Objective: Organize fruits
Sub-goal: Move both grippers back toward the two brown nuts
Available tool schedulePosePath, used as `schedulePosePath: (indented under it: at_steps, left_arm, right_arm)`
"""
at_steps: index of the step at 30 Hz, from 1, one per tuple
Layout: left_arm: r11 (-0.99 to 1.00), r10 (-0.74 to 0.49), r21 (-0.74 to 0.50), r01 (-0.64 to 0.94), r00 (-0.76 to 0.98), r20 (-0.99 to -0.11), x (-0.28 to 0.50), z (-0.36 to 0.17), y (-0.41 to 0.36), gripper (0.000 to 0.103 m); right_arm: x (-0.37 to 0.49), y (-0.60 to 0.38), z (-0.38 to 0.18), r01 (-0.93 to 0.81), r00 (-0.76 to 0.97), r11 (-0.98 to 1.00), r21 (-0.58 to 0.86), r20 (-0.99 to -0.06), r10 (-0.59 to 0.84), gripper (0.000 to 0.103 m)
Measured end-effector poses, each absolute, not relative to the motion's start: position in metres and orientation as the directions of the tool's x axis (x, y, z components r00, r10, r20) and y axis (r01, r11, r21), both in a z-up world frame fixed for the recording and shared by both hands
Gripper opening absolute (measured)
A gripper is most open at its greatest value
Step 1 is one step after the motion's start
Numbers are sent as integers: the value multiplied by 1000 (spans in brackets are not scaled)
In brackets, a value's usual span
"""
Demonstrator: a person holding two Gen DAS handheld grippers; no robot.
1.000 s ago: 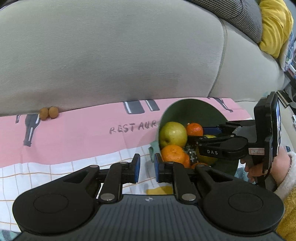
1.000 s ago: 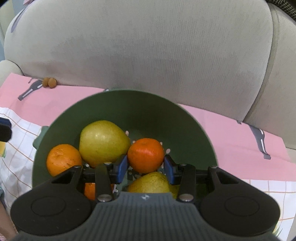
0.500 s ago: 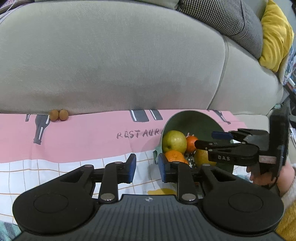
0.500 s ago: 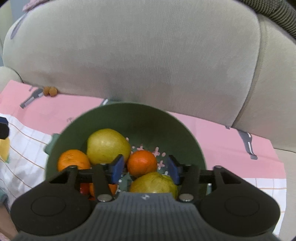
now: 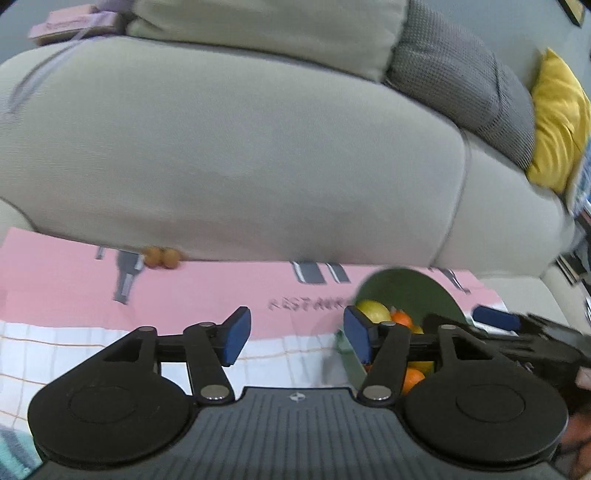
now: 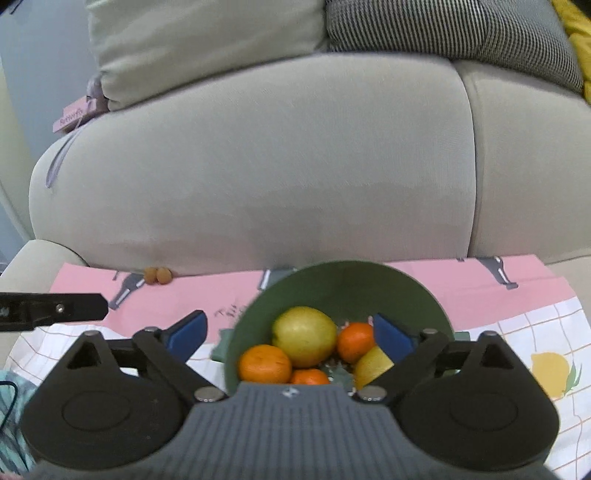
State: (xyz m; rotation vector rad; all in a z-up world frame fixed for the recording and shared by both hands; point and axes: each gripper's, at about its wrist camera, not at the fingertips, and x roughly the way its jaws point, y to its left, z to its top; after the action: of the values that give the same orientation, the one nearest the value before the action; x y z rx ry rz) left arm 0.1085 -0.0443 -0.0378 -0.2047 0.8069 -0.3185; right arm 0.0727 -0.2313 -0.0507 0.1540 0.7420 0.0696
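A green bowl (image 6: 343, 284) stands on the pink and checked cloth (image 6: 480, 291) and holds a yellow-green pear (image 6: 304, 336), several oranges (image 6: 264, 363) and another yellow fruit (image 6: 371, 365). My right gripper (image 6: 290, 334) is open and empty, raised in front of the bowl. My left gripper (image 5: 293, 338) is open and empty, to the left of the bowl (image 5: 406, 291); the right gripper (image 5: 517, 332) shows at that view's right edge. Two small brown fruits (image 6: 157, 275) lie at the cloth's far edge against the sofa, also in the left wrist view (image 5: 160, 256).
A beige sofa cushion (image 6: 258, 166) rises right behind the cloth. A grey checked pillow (image 6: 461, 33) and a yellow cushion (image 5: 557, 122) lie on the sofa. A pink book (image 6: 75, 114) rests on the sofa's left.
Both grippers have pulled back and up from the bowl and opened wider. The right gripper no longer straddles the orange, which stays in the bowl.
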Motion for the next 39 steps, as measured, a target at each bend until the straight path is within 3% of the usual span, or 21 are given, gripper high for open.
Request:
schedulePosePath:
  at_steps: [8, 15, 39]
  left_arm:
    - [956, -261, -271, 108, 730, -632, 106, -33, -14, 74]
    - [953, -264, -289, 94, 728, -633, 112, -38, 0, 74]
    - [957, -231, -289, 21, 657, -718, 177, -84, 37, 72]
  right_arm:
    - [66, -191, -34, -77, 762, 985, 157, -627, 160, 96]
    - [75, -156, -37, -156, 730, 977, 143, -650, 211, 96]
    - [144, -107, -85, -295, 658, 952, 84, -704, 267, 92]
